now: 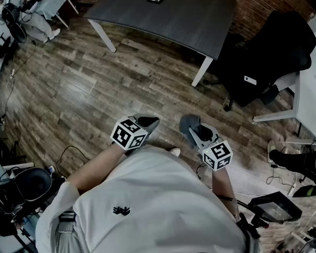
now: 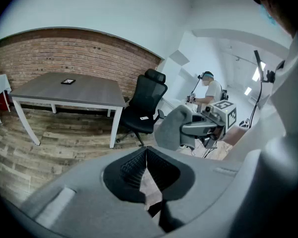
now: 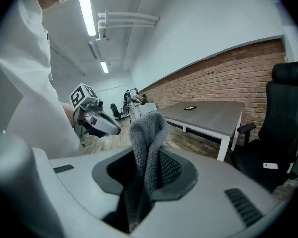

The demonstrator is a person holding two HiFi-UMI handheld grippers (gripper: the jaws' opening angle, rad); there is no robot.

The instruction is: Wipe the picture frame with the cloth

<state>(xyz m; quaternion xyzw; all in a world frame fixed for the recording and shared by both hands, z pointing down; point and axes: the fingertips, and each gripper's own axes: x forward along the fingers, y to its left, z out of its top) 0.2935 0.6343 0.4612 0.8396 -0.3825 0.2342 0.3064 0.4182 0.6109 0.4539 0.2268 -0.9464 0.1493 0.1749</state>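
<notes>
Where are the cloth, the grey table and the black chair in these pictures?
cloth (image 3: 147, 143): right gripper view, its folded top above the jaws.
grey table (image 1: 174, 20): head view, bare top.
black chair (image 2: 151, 95): left gripper view, backrest.

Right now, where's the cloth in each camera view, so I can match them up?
Head view: cloth right of centre, in the right claw.
Left gripper view: cloth centre-right, held by that claw.
Right gripper view: cloth dead centre, between the jaws.
Shared landmark: the grey table.
</notes>
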